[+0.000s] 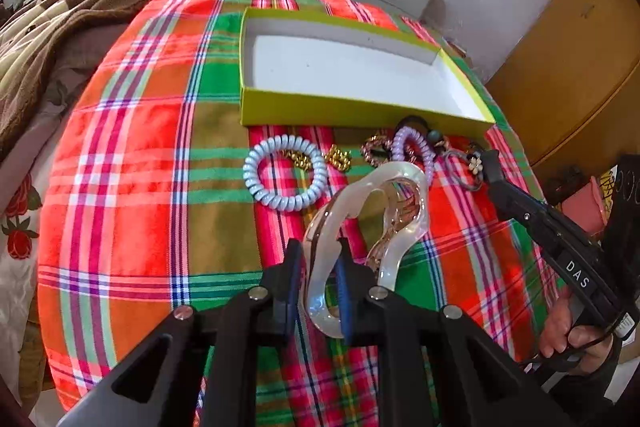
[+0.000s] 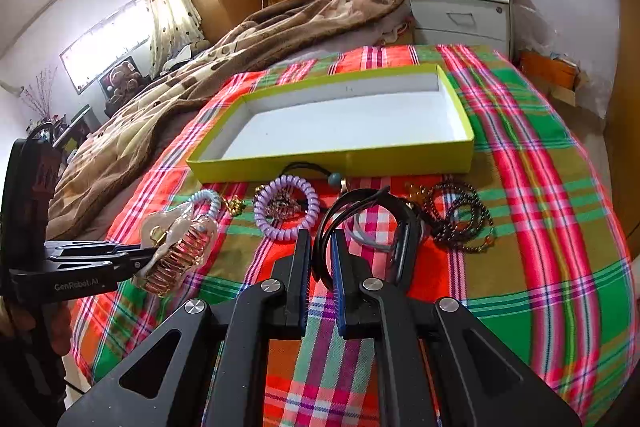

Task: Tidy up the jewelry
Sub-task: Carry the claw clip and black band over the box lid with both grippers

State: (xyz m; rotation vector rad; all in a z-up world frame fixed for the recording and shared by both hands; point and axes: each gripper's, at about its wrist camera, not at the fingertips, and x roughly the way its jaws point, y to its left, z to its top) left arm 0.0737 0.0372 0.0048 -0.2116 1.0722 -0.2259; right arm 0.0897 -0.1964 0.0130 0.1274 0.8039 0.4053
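Note:
My left gripper [image 1: 319,269] is shut on a clear plastic hair claw clip [image 1: 372,211], held above the plaid cloth; the clip also shows in the right wrist view [image 2: 176,247]. My right gripper [image 2: 320,247] is shut on a black bangle [image 2: 360,227], lifted slightly. An empty yellow-green box [image 1: 352,107] with a white inside lies behind; it also shows in the right wrist view [image 2: 332,163]. In front of it lie a pale blue coil hair tie [image 1: 285,171], a purple coil hair tie [image 2: 286,207], gold pieces [image 1: 338,158] and a dark bead necklace [image 2: 460,223].
The plaid cloth [image 1: 140,167] covers a bed. A brown blanket [image 1: 80,7] lies bunched at the left and back. A grey nightstand [image 2: 460,15] with clutter stands behind the bed. Wooden wardrobes [image 1: 568,67] stand at the right.

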